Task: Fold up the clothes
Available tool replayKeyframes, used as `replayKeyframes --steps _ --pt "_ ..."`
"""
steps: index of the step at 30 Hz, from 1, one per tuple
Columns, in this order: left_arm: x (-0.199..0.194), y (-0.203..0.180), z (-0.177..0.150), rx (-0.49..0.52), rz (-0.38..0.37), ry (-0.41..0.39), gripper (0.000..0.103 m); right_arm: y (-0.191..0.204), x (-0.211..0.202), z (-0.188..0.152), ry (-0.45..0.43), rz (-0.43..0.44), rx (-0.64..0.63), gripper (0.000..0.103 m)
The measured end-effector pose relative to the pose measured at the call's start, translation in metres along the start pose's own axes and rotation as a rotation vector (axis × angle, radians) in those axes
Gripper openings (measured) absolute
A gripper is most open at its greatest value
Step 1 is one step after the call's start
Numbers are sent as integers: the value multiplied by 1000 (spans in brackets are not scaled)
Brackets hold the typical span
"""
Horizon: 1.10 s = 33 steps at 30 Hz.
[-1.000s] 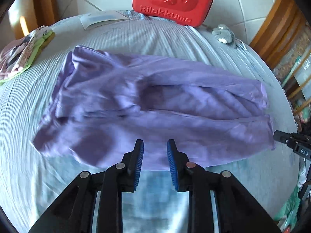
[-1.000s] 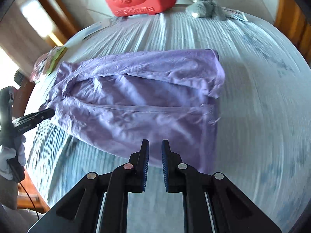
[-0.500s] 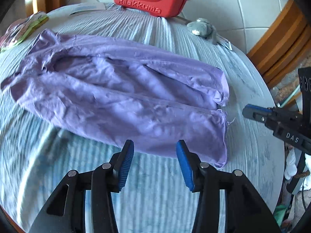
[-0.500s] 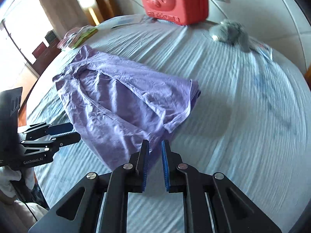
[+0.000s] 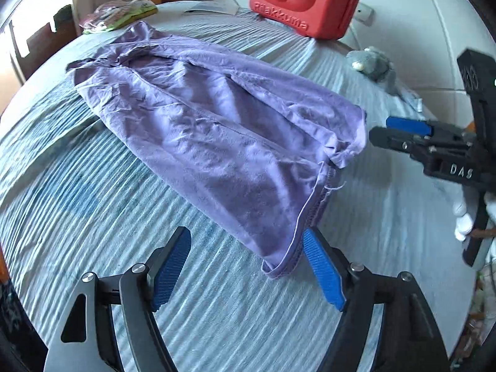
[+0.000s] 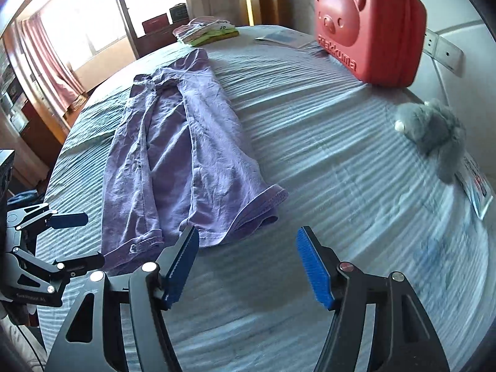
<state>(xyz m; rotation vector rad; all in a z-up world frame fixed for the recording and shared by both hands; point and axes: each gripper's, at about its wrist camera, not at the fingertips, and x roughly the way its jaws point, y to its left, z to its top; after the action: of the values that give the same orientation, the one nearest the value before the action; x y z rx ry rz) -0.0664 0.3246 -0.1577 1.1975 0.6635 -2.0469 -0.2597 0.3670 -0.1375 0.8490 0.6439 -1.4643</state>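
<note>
On striped blue bedding (image 5: 93, 210) lies a purple garment (image 5: 217, 130), folded lengthwise into a long strip, wrinkled, flat on the cover. Hem end points toward both grippers; far end reaches toward a green-pink packet (image 6: 207, 32) at the far edge.

Left gripper (image 5: 245, 266) spread wide, blue pads (image 5: 322, 269) either side of the near hem corner. Right pad sits just beside the corner edge; cannot tell if it touches. Nothing pinched. In the right wrist view the left gripper (image 6: 73, 238) shows at the left edge, fingers apart, next to the hem's left corner.

Right gripper (image 6: 245, 263) also spread wide, empty, over bare bedding (image 6: 341, 161) just beside the hem's right corner; left pad (image 6: 183, 263) overlaps the hem edge in view, contact unclear. From the left wrist view the right gripper (image 5: 403, 131) comes in from the right, tips near the garment's far hem corner, not touching. White glove (image 5: 463, 217) visible behind it.

Red bear case (image 6: 369, 28) stands upright at the far side of the bed, against a tiled wall. Grey plush (image 6: 434, 130) lies to the right of the case, well apart from the garment. Paper sheet (image 6: 283, 37) lies flat just left of the case.
</note>
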Motion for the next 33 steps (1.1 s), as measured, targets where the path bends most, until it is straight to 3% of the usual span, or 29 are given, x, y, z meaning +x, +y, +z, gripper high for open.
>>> replayKeyframes --steps 5,7,9,10,11,13,14,17,22,28,33 --pt "19 -14 3 -86 89 4 75 -8 23 5 0 63 -57 65" --pt "25 -20 6 -116 116 1 72 -10 31 6 5 80 -82 60" --pt "24 -25 8 -132 120 -5 59 -11 40 6 17 92 -103 36" --pt "24 -27 9 -133 108 -3 37 -11 43 6 17 95 -110 34" --pt "23 -28 10 -133 95 0 14 -10 44 6 19 102 -116 24" --pt "22 -32 12 -124 78 3 7 -8 44 7 29 114 -122 14" --pt "21 -29 13 -127 72 6 7 -7 43 7 29 122 -119 9" --pt "14 -20 18 -126 68 0 6 -7 33 14 13 154 -74 8" --pt "-22 -11 36 -55 83 -86 6 -2 12 41 -41 169 -29 8" --pt "-42 42 77 -45 106 -168 6 35 0 88 -113 155 -37 8" --pt "-42 110 121 -36 80 -203 6 69 24 153 -171 151 -8 8"
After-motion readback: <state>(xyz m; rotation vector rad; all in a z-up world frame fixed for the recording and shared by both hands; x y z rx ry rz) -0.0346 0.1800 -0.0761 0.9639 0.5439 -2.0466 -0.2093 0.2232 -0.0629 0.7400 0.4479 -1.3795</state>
